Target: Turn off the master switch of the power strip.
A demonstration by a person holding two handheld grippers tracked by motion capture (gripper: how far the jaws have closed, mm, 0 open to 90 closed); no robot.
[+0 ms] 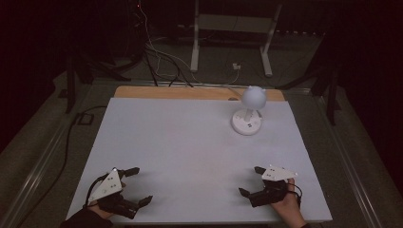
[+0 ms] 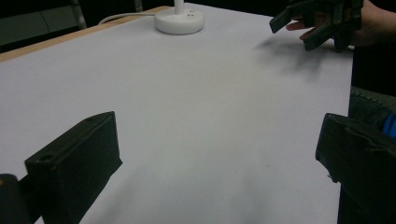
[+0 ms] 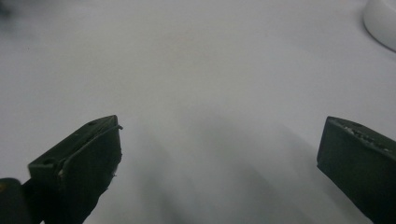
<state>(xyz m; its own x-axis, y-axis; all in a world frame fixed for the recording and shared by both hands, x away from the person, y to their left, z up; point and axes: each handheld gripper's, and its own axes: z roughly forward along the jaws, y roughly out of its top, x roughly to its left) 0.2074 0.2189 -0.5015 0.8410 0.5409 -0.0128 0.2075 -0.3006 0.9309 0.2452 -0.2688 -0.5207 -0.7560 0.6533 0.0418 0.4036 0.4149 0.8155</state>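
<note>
High view: a white table (image 1: 190,156) seen from above, with a strip of bare wood along its far edge, in a dim room. At the near left corner, a hand holds the left gripper (image 1: 139,185), its two black jaws spread wide with nothing between them. At the near right, another hand holds the right gripper (image 1: 252,180), its jaws also spread wide and empty. Both jaw pairs point toward the middle of the table, and the two grippers are well apart from each other. Far from both, toward the far right of the table, stands a small white lamp (image 1: 248,111) with a round base and a ball-shaped head on a short stem. It is upright and untouched, nearer the right gripper than the left. Beyond the table, cables (image 1: 159,59) lie on the floor beside a white metal frame (image 1: 233,33).
</note>
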